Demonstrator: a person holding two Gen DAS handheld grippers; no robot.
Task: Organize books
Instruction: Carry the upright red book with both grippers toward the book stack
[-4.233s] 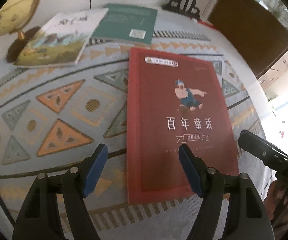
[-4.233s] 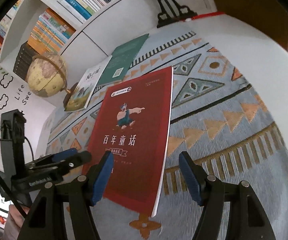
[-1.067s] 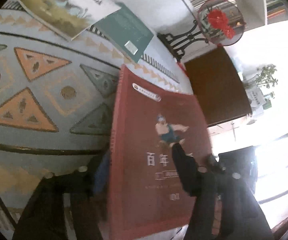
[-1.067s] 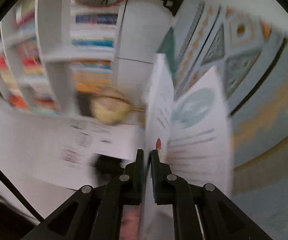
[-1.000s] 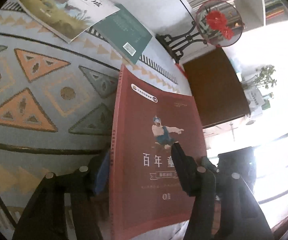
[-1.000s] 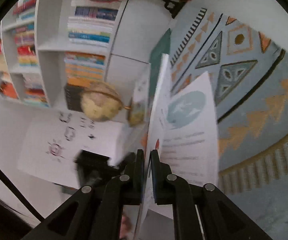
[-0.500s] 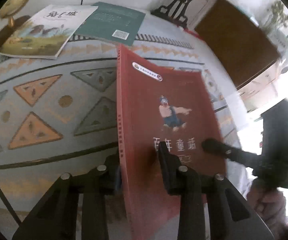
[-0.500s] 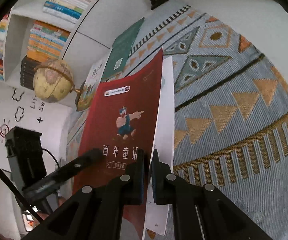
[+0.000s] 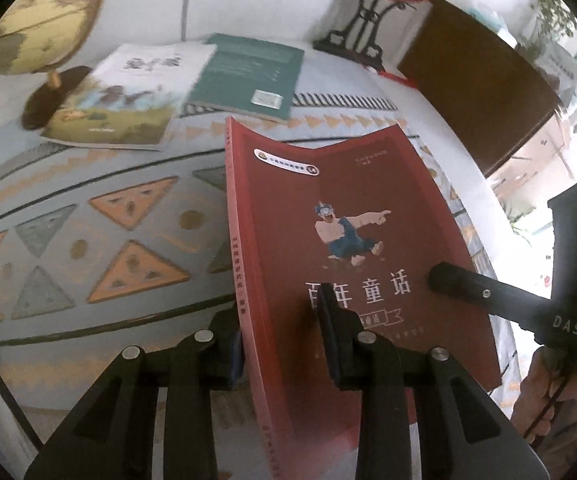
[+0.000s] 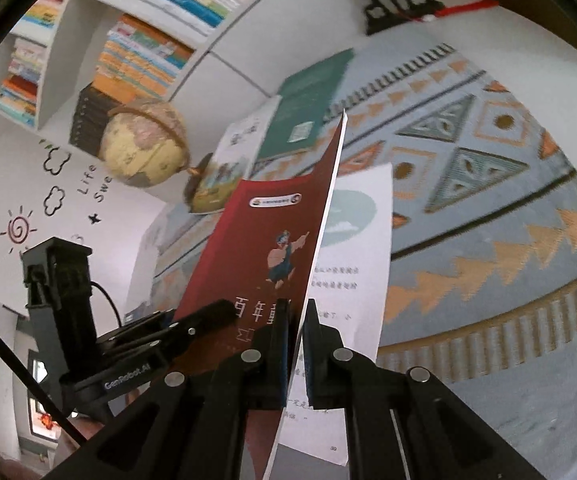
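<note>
globe (image 9: 44,12) cropped; shelf spines (image 10: 136,56) illegible

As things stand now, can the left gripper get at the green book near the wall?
Probably not yet. The left gripper is shut on the red book, so its jaws are occupied; the green book lies uncovered beyond it.

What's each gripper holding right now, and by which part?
Both hold the red book. Left gripper is clamped across its spine edge near the bottom; right gripper pinches the front cover's open edge.
</note>
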